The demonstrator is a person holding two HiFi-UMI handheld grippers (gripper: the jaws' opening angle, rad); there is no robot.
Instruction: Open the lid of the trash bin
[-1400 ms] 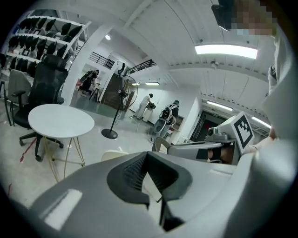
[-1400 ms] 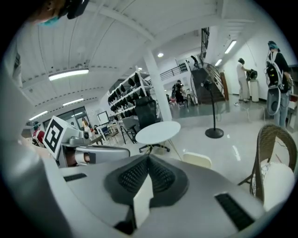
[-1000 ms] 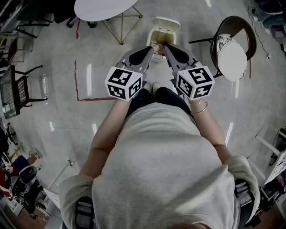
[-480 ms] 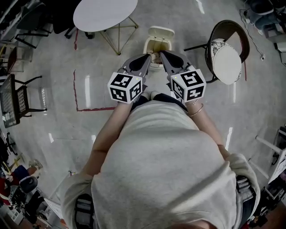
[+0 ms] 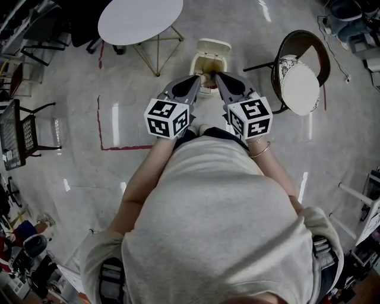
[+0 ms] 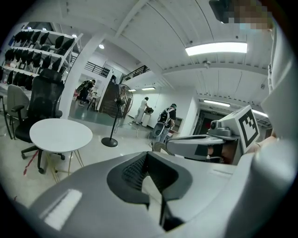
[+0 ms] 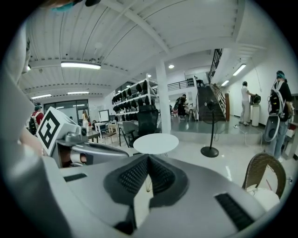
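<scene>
A small cream trash bin (image 5: 209,58) stands on the floor just beyond the person's feet in the head view. Its lid (image 5: 214,44) appears tipped back at the far side, and the yellowish inside shows. My left gripper (image 5: 198,77) and right gripper (image 5: 216,75) are held side by side, their tips in front of the bin's near edge. Both are shut with nothing between the jaws. The left gripper view (image 6: 147,154) and the right gripper view (image 7: 148,158) look out level across the room, and the bin is not in either.
A round white table (image 5: 140,18) stands to the left behind the bin. A dark chair with a round white cushion (image 5: 300,80) is at the right. A black chair (image 5: 18,127) and red floor tape (image 5: 100,119) lie left. A standing fan (image 7: 209,151) is farther off.
The head view has shifted a little, so the bin sits slightly lower in the picture. Both grippers remain shut and side by side before the bin.
</scene>
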